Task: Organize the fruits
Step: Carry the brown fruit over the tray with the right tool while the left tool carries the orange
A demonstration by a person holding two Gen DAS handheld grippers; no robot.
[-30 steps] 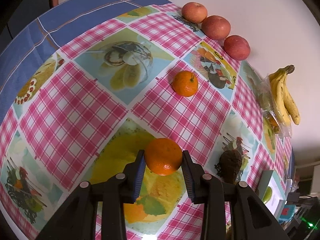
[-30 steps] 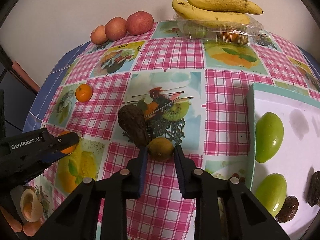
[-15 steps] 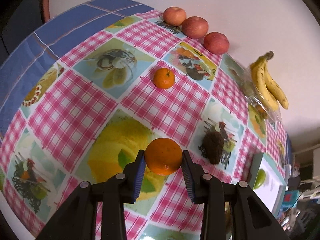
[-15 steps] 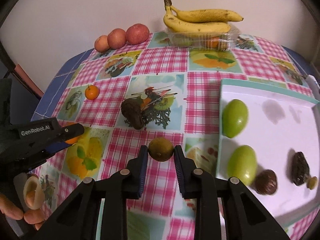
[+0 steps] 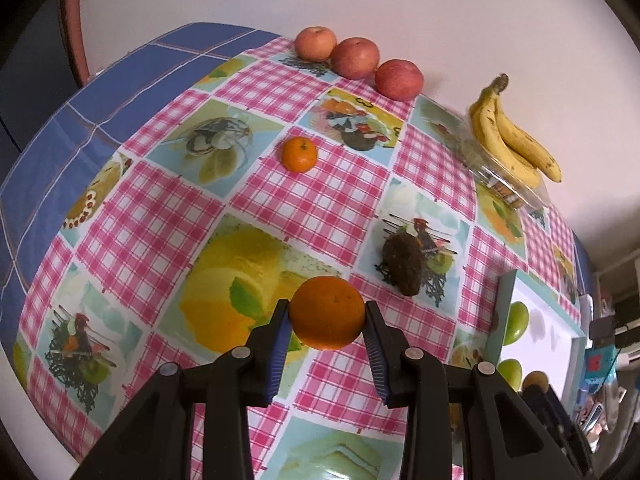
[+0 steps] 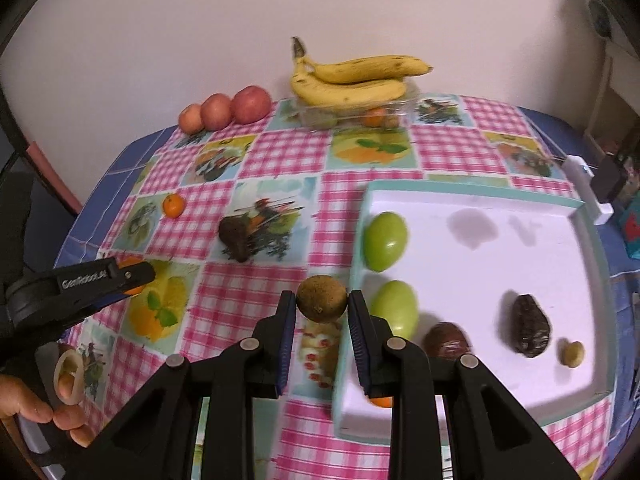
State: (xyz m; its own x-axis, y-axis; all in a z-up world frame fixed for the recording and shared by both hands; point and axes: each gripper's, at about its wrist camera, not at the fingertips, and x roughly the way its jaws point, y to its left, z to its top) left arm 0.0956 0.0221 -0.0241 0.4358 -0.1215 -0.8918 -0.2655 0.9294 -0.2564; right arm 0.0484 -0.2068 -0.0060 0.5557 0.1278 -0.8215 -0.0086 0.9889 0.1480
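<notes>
My left gripper [image 5: 326, 314] is shut on an orange [image 5: 327, 312], held above the checked tablecloth. A brown kiwi [image 6: 321, 298] sits between the pads of my right gripper [image 6: 322, 302], which is shut on it just left of the white tray [image 6: 480, 236]. In the tray lie two green fruits [image 6: 385, 235], a dark avocado [image 6: 530, 330], a brown fruit [image 6: 446, 342] and a small yellowish one [image 6: 571, 353]. A small tangerine [image 5: 299, 154] and a dark avocado [image 5: 405, 266] lie loose on the cloth. In the right wrist view the left gripper [image 6: 136, 274] shows at the left.
Three red apples [image 5: 356, 58] line the wall at the back. Bananas [image 5: 510, 140] rest on a clear plastic box [image 6: 356, 114]. A person's hand [image 6: 36, 412] holds the left gripper's handle. Small items [image 6: 608, 184] stand past the tray at the right table edge.
Both grippers have lifted and swung right with their fruit. The right one carried the kiwi from beside the loose avocado to the tray's left edge; more of the tray now shows.
</notes>
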